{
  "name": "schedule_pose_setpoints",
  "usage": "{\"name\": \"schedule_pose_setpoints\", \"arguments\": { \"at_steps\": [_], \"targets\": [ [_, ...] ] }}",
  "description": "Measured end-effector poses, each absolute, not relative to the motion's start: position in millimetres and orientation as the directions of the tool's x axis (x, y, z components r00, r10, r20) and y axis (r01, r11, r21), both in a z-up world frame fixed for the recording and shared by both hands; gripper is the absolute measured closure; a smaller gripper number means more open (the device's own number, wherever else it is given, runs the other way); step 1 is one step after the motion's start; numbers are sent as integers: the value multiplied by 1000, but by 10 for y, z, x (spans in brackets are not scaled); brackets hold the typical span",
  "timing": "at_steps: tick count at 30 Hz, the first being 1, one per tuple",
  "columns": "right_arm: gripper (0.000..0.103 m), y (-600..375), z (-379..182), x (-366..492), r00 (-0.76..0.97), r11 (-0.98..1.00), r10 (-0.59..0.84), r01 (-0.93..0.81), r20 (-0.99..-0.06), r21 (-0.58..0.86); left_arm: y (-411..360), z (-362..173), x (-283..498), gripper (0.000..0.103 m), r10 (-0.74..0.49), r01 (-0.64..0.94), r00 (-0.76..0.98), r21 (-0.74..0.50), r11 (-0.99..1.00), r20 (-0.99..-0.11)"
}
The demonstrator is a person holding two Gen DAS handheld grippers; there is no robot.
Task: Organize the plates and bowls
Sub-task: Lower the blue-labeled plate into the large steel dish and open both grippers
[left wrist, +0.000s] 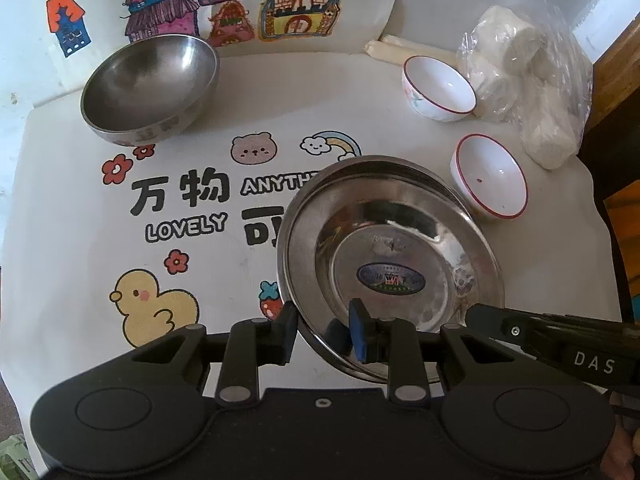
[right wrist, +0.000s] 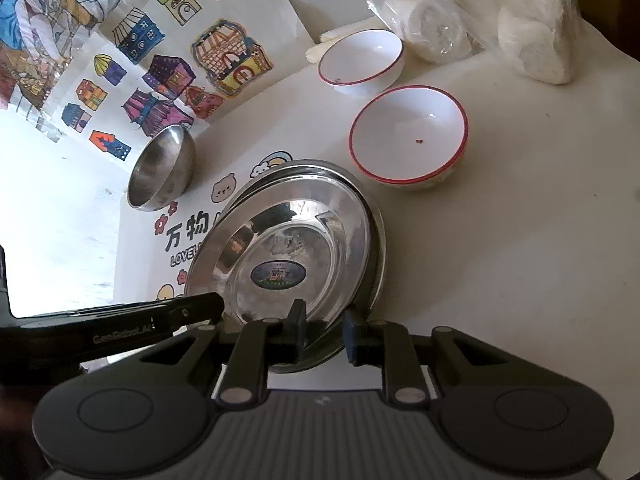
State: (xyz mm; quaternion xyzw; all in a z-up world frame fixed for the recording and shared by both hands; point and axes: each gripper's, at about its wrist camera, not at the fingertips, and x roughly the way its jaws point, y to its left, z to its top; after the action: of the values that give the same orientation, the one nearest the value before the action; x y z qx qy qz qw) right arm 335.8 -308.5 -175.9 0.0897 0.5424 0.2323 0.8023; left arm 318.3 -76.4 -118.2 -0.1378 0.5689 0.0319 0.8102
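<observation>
A shiny steel plate [left wrist: 390, 240] with a blue sticker lies on another steel plate on the white printed cloth; the stack also shows in the right wrist view [right wrist: 296, 240]. My left gripper [left wrist: 322, 330] is open, its fingers astride the near rim of the plates. My right gripper [right wrist: 325, 330] is open, astride the same near rim from the right. Two white bowls with red rims stand right of the plates: the nearer one [left wrist: 490, 176] [right wrist: 408, 136] and the farther one [left wrist: 438, 88] [right wrist: 360, 58]. A steel bowl [left wrist: 150, 88] [right wrist: 162, 168] sits at the back left.
A clear plastic bag of white rolls [left wrist: 528, 80] [right wrist: 480, 12] lies at the back right. A wall sheet with painted houses [left wrist: 224, 4] rises behind the table. The table's right edge [left wrist: 600, 220] drops off beside the nearer white bowl.
</observation>
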Motion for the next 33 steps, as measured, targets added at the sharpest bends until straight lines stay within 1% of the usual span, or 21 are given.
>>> {"name": "schedule_pose_setpoints", "arguments": {
  "at_steps": [3,9,11,13,16,18,19,20,22,23,24,25,26,27,28,29,30,32,33],
  "targets": [
    [78,-3068,-1766,3353,300,880,459,-285,-836,381,-761,-1202,3193,73,-107,-213,342,-188,959,-933],
    [71,-2972,-1751,3324,296,885,426,-334,-855,325,-764,-1205,3206,73,-103,-211,335,-181,961,-937],
    [67,-2957,-1743,3316,300,888,413,-341,-860,308,-767,-1204,3209,74,-94,-209,327,-168,963,-940],
    [58,-2959,-1733,3307,309,893,399,-345,-863,290,-751,-1198,3196,74,-90,-212,327,-166,963,-941],
    [55,-2976,-1723,3310,313,892,406,-340,-859,297,-716,-1189,3182,71,-93,-222,332,-173,959,-939],
    [53,-2975,-1725,3313,312,892,407,-340,-859,299,-695,-1180,3174,65,-91,-228,336,-174,958,-938],
    [48,-2968,-1726,3311,310,891,409,-341,-858,301,-683,-1173,3170,63,-89,-231,338,-175,957,-937],
    [46,-2967,-1727,3314,308,890,411,-342,-858,303,-671,-1166,3165,59,-88,-234,342,-175,956,-936],
    [38,-2946,-1729,3311,305,888,413,-345,-858,305,-643,-1147,3157,52,-82,-242,349,-174,955,-934],
    [36,-2934,-1729,3309,305,888,412,-345,-859,304,-624,-1137,3150,47,-78,-247,353,-173,953,-932],
    [32,-2937,-1727,3307,307,889,411,-345,-859,302,-610,-1126,3150,41,-71,-254,356,-170,952,-932],
    [27,-2932,-1721,3304,310,890,408,-344,-859,299,-588,-1115,3143,37,-62,-262,360,-165,951,-931],
    [25,-2926,-1715,3305,313,892,404,-343,-859,294,-560,-1104,3134,30,-52,-272,365,-160,949,-929],
    [20,-2919,-1707,3302,319,895,398,-341,-860,288,-529,-1092,3127,23,-39,-285,371,-153,946,-928],
    [17,-2908,-1699,3298,325,897,394,-340,-860,282,-494,-1080,3116,22,-26,-297,375,-147,944,-927],
    [16,-2896,-1688,3291,331,899,389,-341,-860,276,-456,-1072,3104,20,-16,-309,379,-142,941,-925],
    [13,-2889,-1680,3286,335,900,385,-343,-860,269,-411,-1068,3095,15,-6,-323,380,-138,936,-925],
    [8,-2853,-1652,3265,348,903,373,-347,-860,252,-301,-1062,3068,11,14,-354,379,-131,926,-925],
    [6,-2832,-1635,3258,355,904,369,-352,-859,243,-245,-1058,3056,11,24,-370,380,-129,920,-925]
  ]
}}
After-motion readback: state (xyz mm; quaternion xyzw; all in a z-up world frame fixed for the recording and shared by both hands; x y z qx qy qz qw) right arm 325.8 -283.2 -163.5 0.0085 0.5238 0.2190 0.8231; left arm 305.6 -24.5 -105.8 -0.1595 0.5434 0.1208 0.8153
